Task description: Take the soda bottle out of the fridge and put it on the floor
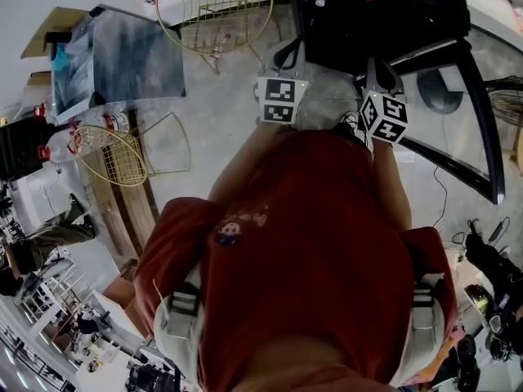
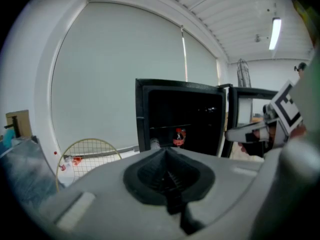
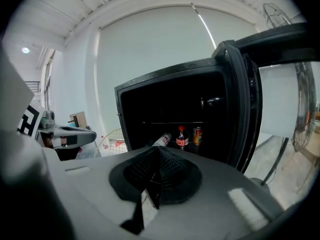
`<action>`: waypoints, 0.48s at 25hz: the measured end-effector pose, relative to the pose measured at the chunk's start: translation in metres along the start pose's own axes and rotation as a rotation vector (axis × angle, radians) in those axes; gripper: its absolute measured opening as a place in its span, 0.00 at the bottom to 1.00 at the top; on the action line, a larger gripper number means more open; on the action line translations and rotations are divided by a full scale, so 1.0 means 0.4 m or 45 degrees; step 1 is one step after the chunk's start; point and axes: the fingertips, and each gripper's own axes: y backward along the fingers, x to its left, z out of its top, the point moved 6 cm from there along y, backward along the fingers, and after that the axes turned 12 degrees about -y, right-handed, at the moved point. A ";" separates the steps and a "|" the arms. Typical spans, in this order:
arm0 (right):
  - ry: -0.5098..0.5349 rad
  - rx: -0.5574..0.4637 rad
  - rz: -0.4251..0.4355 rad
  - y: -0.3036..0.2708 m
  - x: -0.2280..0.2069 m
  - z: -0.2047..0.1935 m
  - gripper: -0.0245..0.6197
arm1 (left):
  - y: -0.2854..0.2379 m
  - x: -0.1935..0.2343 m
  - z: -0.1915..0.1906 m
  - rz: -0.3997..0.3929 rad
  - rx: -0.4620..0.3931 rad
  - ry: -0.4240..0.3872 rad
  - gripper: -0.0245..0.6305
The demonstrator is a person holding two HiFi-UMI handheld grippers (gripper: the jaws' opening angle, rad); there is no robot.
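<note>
The black fridge [image 3: 131,115] stands open in front of me. On its shelf a small soda bottle [image 3: 181,137] with a red cap and red label stands upright, an orange can [image 3: 197,135] to its right and another bottle [image 3: 162,140] lying to its left. The left gripper view shows the soda bottle [image 2: 179,136] too. My left gripper [image 2: 167,155] and right gripper [image 3: 157,155] are both shut on nothing, held side by side short of the fridge opening. In the head view the left gripper [image 1: 287,59] and right gripper [image 1: 381,73] point at the fridge [image 1: 384,23].
The fridge door [image 3: 246,101] hangs open to the right, close beside the right gripper; the head view shows the same door [image 1: 484,129]. Gold wire chairs [image 1: 214,6] and a wooden bench [image 1: 122,194] stand to the left on the grey floor. A fan base [image 1: 440,92] sits behind the door.
</note>
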 end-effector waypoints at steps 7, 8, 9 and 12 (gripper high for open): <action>0.007 0.013 0.013 -0.020 -0.027 0.009 0.04 | -0.027 -0.012 0.012 0.000 0.008 0.004 0.04; 0.012 0.013 0.012 -0.022 -0.028 0.013 0.04 | -0.029 -0.012 0.016 0.001 0.007 0.004 0.04; 0.014 0.013 0.010 -0.022 -0.030 0.015 0.04 | -0.031 -0.013 0.019 0.001 0.007 0.005 0.04; 0.010 0.015 0.013 -0.024 -0.040 0.012 0.04 | -0.038 -0.023 0.019 0.000 0.009 0.005 0.04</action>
